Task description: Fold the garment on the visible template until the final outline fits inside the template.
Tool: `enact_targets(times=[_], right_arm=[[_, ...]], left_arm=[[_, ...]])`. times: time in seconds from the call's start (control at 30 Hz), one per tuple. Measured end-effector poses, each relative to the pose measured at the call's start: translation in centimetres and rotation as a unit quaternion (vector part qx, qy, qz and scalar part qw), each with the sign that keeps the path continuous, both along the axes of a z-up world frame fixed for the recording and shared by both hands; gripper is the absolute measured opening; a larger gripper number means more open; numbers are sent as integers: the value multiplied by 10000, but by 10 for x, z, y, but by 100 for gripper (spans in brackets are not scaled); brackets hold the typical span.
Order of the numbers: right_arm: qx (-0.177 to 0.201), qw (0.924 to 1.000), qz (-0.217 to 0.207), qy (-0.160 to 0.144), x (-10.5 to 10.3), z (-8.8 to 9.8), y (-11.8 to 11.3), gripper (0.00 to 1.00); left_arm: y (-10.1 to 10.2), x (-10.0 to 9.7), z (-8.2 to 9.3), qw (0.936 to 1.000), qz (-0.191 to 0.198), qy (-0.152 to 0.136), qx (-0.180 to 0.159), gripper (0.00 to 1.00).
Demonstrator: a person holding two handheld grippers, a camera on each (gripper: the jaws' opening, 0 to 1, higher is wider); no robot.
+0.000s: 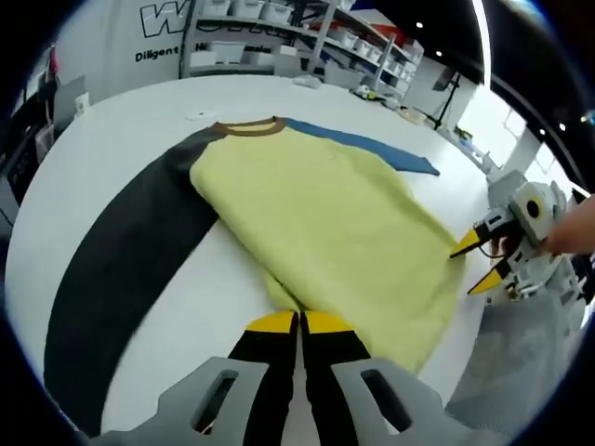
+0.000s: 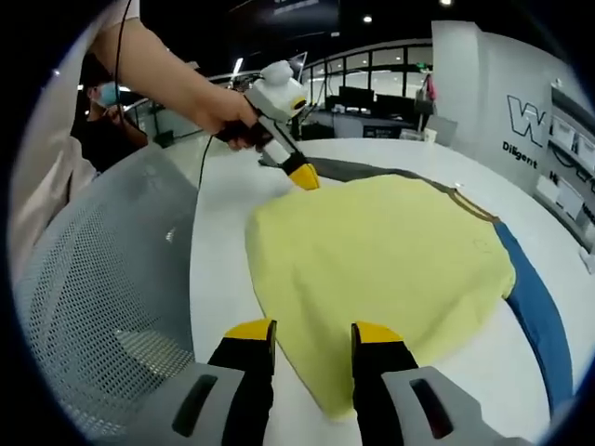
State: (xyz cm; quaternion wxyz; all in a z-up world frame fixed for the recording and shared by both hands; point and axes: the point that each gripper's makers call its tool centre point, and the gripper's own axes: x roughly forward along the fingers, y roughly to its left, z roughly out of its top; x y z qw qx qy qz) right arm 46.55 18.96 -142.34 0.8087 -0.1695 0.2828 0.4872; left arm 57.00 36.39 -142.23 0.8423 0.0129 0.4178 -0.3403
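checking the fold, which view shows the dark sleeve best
The left gripper view: the dark sleeve runs its full length across the white table beside the yellow shirt body. The right gripper view shows just a thin dark strip past the yellow edge.

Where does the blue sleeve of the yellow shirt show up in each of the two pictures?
Left gripper view: the blue sleeve runs along the upper right, beyond the yellow shirt.
Right gripper view: it curves down the right edge.
Shared landmark: the brown collar.
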Motion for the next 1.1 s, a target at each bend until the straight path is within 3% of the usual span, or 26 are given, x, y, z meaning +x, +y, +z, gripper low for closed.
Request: enact_targets(times=[0.33, 0.5, 0.6, 0.7, 0.77, 0.83, 0.93, 1.1], right_arm=[[-293, 9995, 136, 37, -7, -16, -8, 27], [-404, 9991, 147, 17, -7, -20, -11, 26], [-446, 9989, 166, 6, -7, -21, -12, 26], [-464, 9988, 172, -6, -7, -21, -12, 25], [-456, 9988, 175, -14, -7, -21, -12, 25], [-447, 9989, 163, -20, -6, -21, -12, 24], [-444, 9989, 159, -30, -6, -21, -11, 23], [-429, 9989, 159, -33, -5, -21, -11, 21]], left_arm=[[27, -12, 6, 9990, 429, -102, -24, 0], [33, -14, 10, 9929, 1045, 207, -521, 0], [36, -17, 11, 9940, 992, 130, -437, 0], [34, -23, 10, 9965, 781, 30, -295, 0], [25, -32, 7, 9989, 403, 32, -236, 1], [18, -44, 1, 9999, -79, -61, 35, 4], [11, -61, -9, 9969, -653, -95, 437, 12], [1, -74, -19, 9874, -1376, -211, 748, 25]])
